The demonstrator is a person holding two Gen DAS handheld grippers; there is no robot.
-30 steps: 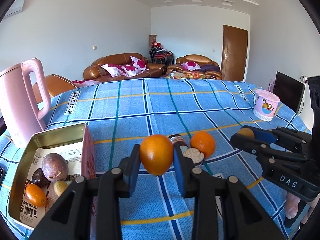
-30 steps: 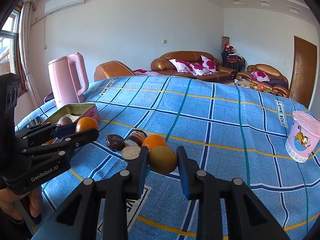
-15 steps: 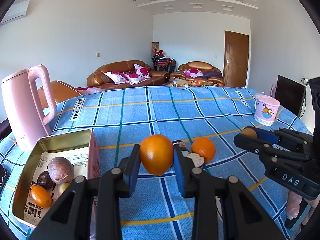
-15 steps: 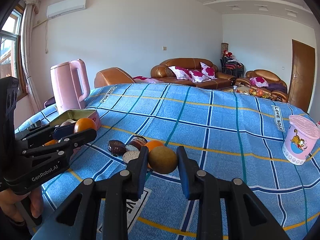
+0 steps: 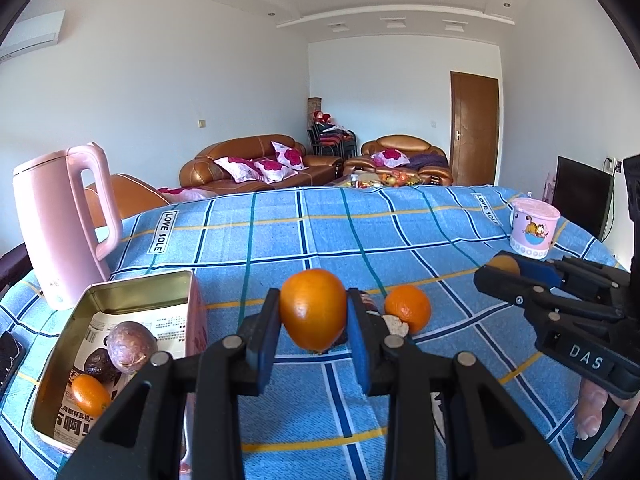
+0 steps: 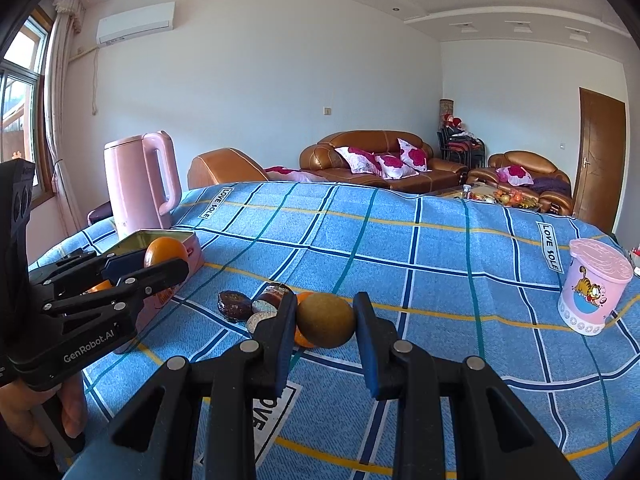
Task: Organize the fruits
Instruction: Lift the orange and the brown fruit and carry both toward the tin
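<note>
Your left gripper point(image 5: 313, 334) is clamped on an orange point(image 5: 313, 309), with both blue pads pressed against its sides. The fruit hangs clear above the blue checked tablecloth point(image 5: 280, 240). In the right wrist view the same gripper point(image 6: 160, 264) appears at the left edge, carrying the orange point(image 6: 165, 251) just in front of the tin.

Your right gripper point(image 6: 325, 340) is clamped on a round brown-green fruit point(image 6: 326, 321), pads tight on both sides. In the left wrist view this gripper point(image 5: 498, 270) enters from the right, and only a small part of its fruit point(image 5: 505, 265) shows between the fingers there.

The open metal tin point(image 5: 132, 292) sits on the cloth to the lower left of the held orange, just beside a pink kettle point(image 5: 64, 224). It is lined with printed paper and contains a purple passion fruit point(image 5: 131, 345), a darker fruit point(image 5: 98, 365) touching it, and a small orange kumquat point(image 5: 91, 394) nearer the front wall.

A second orange point(image 5: 408, 307) rests on the cloth behind and to the right of your left gripper. In the right wrist view it is mostly hidden behind the brown-green fruit. A dark wrinkled fruit point(image 6: 234, 305) and cut halves with pale insides point(image 6: 264, 308) lie close together beside it.

A pink lidded cup point(image 6: 594, 286) with a cartoon cat stands upright well apart, at the far right of the table. A hand point(image 6: 44, 408) grips the left tool's handle.
</note>
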